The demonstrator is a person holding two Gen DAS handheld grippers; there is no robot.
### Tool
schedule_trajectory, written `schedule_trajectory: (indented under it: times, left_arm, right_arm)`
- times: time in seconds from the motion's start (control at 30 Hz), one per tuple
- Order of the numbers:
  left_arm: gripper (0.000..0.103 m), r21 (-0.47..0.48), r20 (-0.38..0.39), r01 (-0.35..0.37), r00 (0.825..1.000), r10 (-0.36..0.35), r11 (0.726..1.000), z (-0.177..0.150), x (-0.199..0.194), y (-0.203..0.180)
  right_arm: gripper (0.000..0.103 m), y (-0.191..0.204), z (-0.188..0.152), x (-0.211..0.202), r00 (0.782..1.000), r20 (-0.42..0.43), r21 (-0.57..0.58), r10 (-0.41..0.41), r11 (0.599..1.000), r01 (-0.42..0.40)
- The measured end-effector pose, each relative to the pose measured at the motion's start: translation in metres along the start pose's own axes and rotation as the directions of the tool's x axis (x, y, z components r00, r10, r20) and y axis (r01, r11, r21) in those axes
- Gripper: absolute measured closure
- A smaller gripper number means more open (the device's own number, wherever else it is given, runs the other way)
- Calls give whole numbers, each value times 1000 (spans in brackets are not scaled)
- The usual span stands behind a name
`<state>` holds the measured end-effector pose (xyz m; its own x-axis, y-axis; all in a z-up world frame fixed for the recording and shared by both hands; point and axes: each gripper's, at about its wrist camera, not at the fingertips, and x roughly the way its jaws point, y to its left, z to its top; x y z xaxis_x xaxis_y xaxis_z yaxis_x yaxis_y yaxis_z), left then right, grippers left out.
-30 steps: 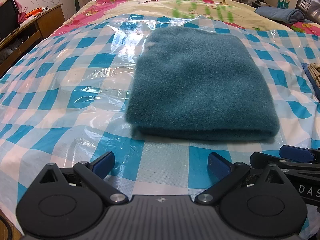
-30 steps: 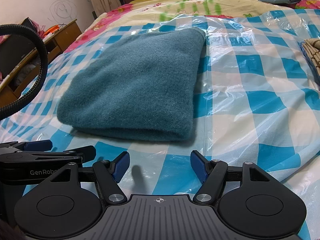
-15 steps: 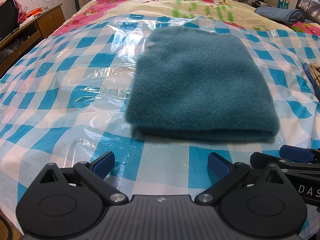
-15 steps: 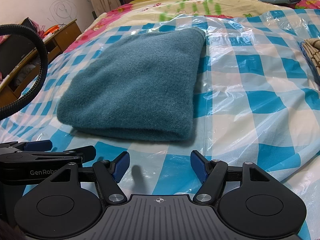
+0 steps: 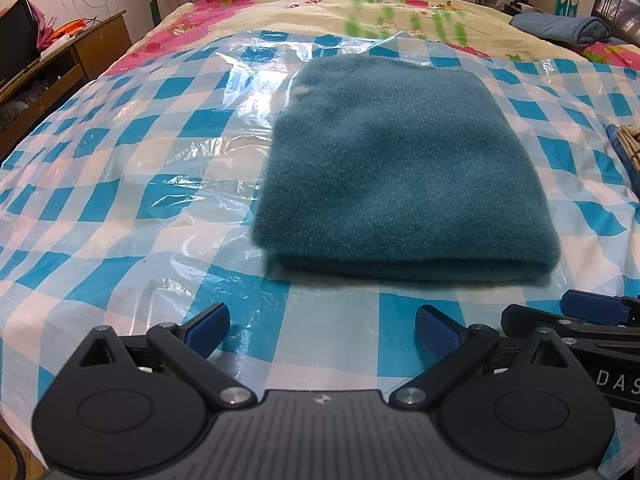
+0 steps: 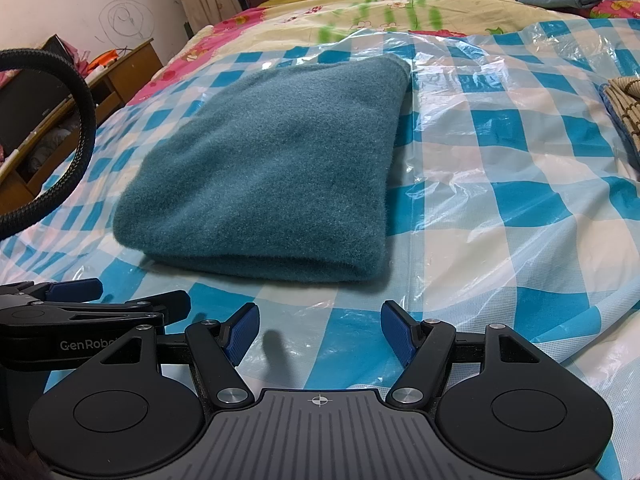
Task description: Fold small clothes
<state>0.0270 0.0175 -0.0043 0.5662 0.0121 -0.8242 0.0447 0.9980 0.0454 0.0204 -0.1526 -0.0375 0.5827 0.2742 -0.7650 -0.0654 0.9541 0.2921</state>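
Left gripper (image 5: 322,322): jaws spread wide, nothing between them, blue pads (image 5: 208,324) poised low over the checked sheet at the bottom of the left wrist frame. Right gripper (image 6: 320,334): likewise spread and empty, at the bottom centre of the right wrist frame. Each tool shows in the other's view: the right one at the lower right edge of the left view, the left one at the lower left edge of the right view, so the two sit side by side, close together.

Left wrist view, left to right:
- Wooden desk (image 5: 60,68) at the upper left edge, dark screen on it.
- Blue-and-white checked plastic sheet (image 5: 120,208) across the bed, wrinkled and glossy left of centre.
- Teal fleece garment (image 5: 404,176), centre to right of centre, folded into a thick rectangle, lying flat on the sheet; its folded edge faces the grippers, near but not touching them.
- Floral bedspread (image 5: 360,12) across the top, beyond the sheet.
- Rolled blue cloth (image 5: 564,28) at the upper right.

Right wrist view, left to right:
- Black braided cable (image 6: 76,128) looping along the left edge.
- Garment left of centre, fold toward the camera.
- Striped woven item (image 6: 624,108) at the right edge, only partly in frame.
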Motion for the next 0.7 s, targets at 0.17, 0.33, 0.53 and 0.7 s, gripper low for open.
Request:
schedule_trajectory:
  times: [0.17, 0.33, 0.53, 0.7]
  left_arm:
    - [0, 1, 1, -1, 1000, 1, 1000, 0, 0, 0]
    - [0, -1, 1, 0, 1000, 0, 1000, 0, 0, 0]
    - [0, 2, 3, -2, 1000, 2, 1000, 0, -1, -1]
    - [0, 2, 5, -4, 1000, 4, 1000, 0, -1, -1]
  right_arm:
    - [35, 0, 0, 0, 1000, 0, 0, 0, 1000, 0]
    - [35, 0, 0, 0, 1000, 0, 0, 0, 1000, 0]
    - [35, 0, 0, 0, 1000, 0, -1, -1, 1000, 1]
    - [35, 0, -1, 0, 1000, 0, 0, -1, 1000, 1]
